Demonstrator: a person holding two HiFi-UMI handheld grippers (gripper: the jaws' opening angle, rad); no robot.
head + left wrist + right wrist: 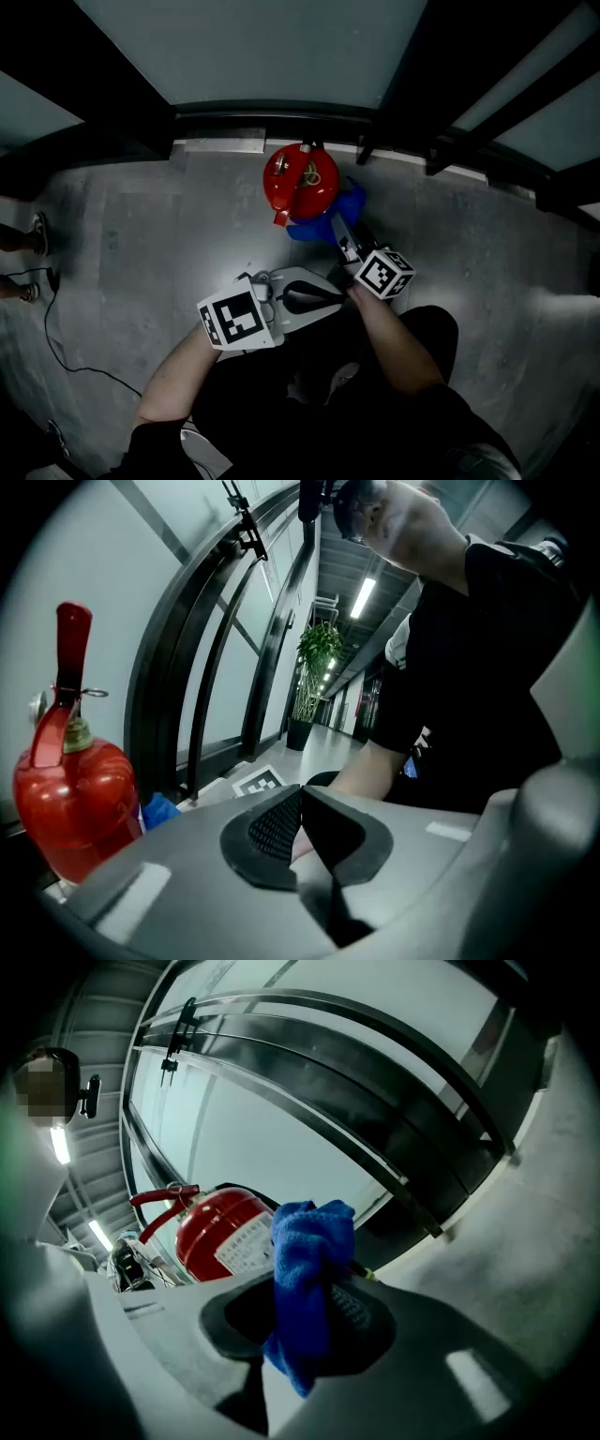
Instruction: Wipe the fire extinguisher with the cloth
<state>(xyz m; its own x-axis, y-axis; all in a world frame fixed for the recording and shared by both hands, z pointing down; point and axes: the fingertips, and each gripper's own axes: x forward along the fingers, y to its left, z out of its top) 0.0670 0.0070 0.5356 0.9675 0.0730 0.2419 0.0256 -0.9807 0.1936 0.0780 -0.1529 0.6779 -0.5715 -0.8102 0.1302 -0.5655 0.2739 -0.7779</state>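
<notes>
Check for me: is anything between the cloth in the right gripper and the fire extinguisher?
Nothing visible is. The right gripper holds the blue cloth close beside the red fire extinguisher, with no object between them. The left gripper, shut and empty, sits off to the side.

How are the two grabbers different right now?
The right gripper is shut on the blue cloth; the left gripper is shut on nothing. The right gripper reaches out beside the red fire extinguisher; the left gripper hangs back, nearer the person. Both have their jaws together, and the same person holds both.
</notes>
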